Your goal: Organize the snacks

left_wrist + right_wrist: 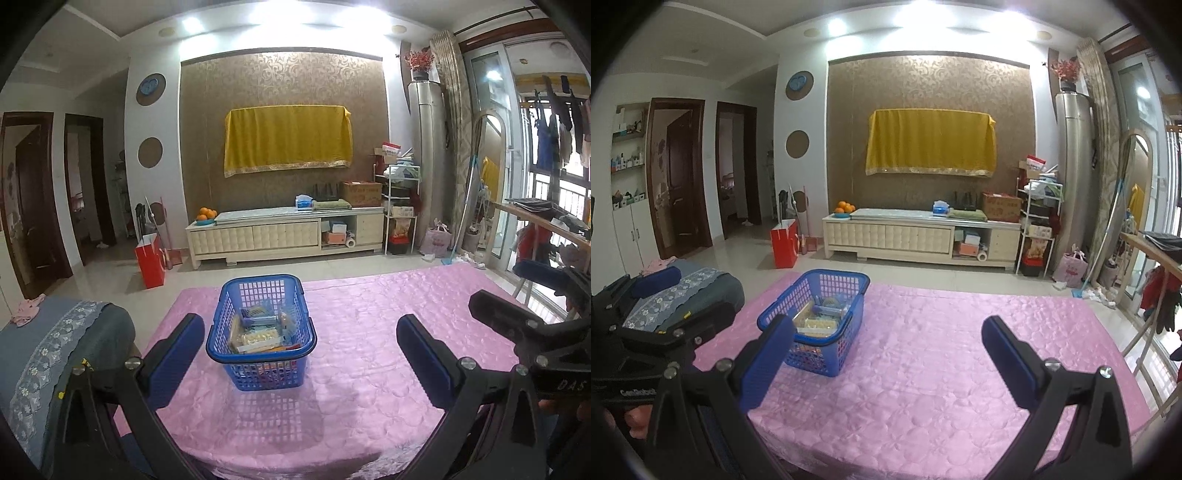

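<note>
A blue plastic basket [261, 332] stood on the pink quilted tabletop [369, 350], nearer its far left corner than its near edge, upright with its open mouth facing up. Its long axis ran from the near edge toward the far edge, one short end facing the grippers and the other pointing at the low white cabinet [286, 236] against the far wall. Inside lay several packaged snacks [258, 332], piled flat and overlapping; how many there were could not be told. The left gripper [301, 350] hung above the near part of the tabletop with its blue-padded fingers [177, 354] spread wide, nothing between them, the basket standing beyond and clear of both pads. The right gripper [886, 356] hovered to the right of the basket, its fingers equally wide and empty, over bare pink cloth. A grey cushioned seat [55, 350] sat beside the tabletop's left edge.
</note>
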Available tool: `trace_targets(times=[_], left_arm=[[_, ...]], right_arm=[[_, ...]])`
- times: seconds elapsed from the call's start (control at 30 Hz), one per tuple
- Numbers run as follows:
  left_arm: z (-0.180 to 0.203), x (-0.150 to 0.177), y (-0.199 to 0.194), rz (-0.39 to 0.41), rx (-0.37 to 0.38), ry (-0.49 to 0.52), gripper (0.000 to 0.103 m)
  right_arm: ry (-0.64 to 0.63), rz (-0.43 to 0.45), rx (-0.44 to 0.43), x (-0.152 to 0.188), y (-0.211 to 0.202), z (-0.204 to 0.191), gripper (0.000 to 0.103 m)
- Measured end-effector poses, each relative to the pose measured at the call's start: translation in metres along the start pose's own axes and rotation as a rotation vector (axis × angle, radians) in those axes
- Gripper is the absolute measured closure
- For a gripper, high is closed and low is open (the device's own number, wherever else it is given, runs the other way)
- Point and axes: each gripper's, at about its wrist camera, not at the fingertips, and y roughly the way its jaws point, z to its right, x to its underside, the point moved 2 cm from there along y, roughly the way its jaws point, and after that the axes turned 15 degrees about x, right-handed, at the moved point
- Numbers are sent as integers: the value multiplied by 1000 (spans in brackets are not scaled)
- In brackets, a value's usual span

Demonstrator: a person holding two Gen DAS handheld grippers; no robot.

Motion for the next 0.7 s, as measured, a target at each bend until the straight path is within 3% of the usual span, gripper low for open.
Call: trace_targets(times=[0.7], left_arm=[[3,-3,-5,-6,12,-12,0]], right_arm=[[3,-18,15,3,-2,2,0]])
